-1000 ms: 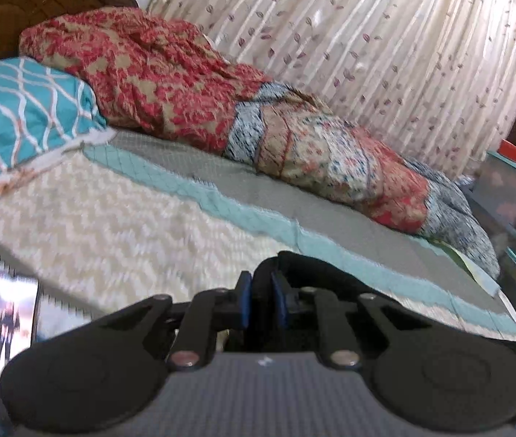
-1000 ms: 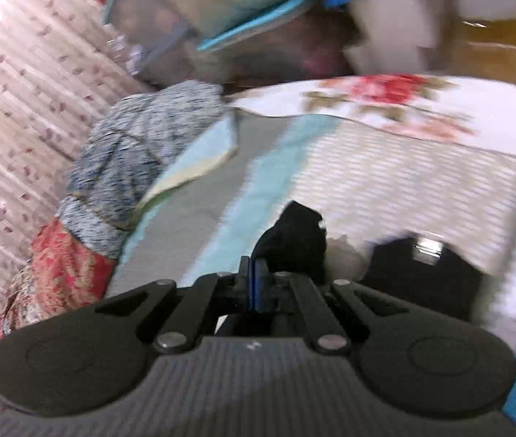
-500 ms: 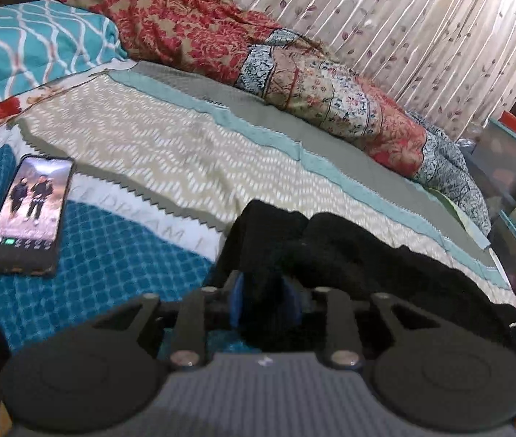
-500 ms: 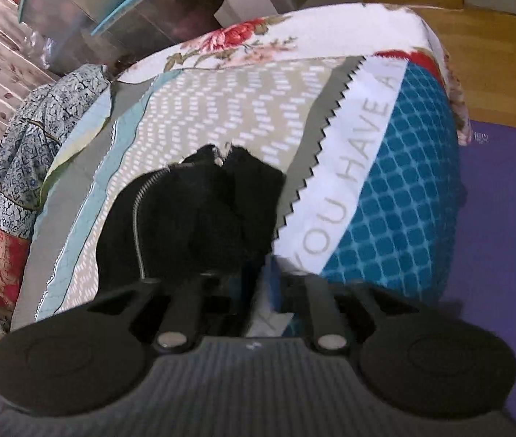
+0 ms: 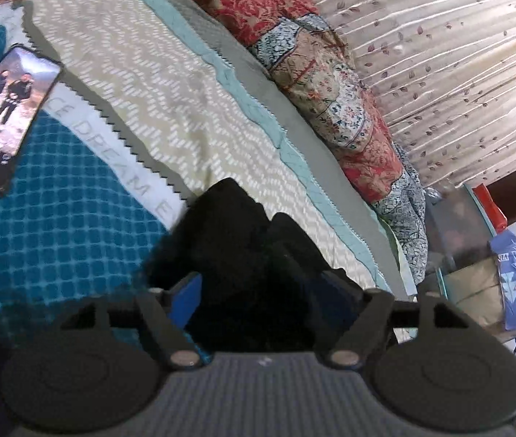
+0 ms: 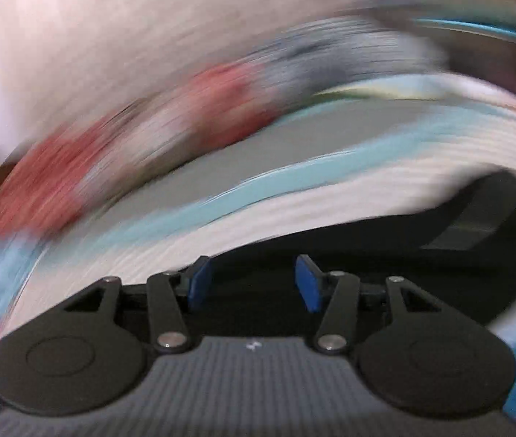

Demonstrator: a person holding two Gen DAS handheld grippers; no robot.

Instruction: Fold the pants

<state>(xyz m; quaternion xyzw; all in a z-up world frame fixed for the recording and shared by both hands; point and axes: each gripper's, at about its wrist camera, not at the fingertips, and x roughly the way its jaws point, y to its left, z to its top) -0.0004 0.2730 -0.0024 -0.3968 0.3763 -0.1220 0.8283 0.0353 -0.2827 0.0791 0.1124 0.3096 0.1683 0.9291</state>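
While both sets of jaws have just been opening, black pants sit bunched on the bedspread, piled right at and between the left gripper fingers. Left fingers apart, blue pads clear of the cloth on the visible side; far pad half buried in black folds, so contact there cannot be told, but no clamp evident. Right gripper fingers also apart, pads well separated, dark fabric lying just ahead of and under the tips; view heavily smeared, so nothing finer readable there. Handling judgement: soft, limp, light garment, no stiffness, likely to sag and drag from any single pinch point; dark knit-looking surface probably grippy enough against rubber pads, low slip risk, no fragility. Thick lumps at seams and waistband likely to fill the jaws; thin single layers likely to slide out. Best hold judged at a doubled edge: waistband corner for one gripper, hem or opposite corner for the other, pinching deep between the pads and not at the tips. Needs spreading flat before any fold, since the heap ahead of the left fingers hides where legs and waist run. Phone lies well off to the left of the left fingers, clear of the cloth; worth keeping the drag path away from it.
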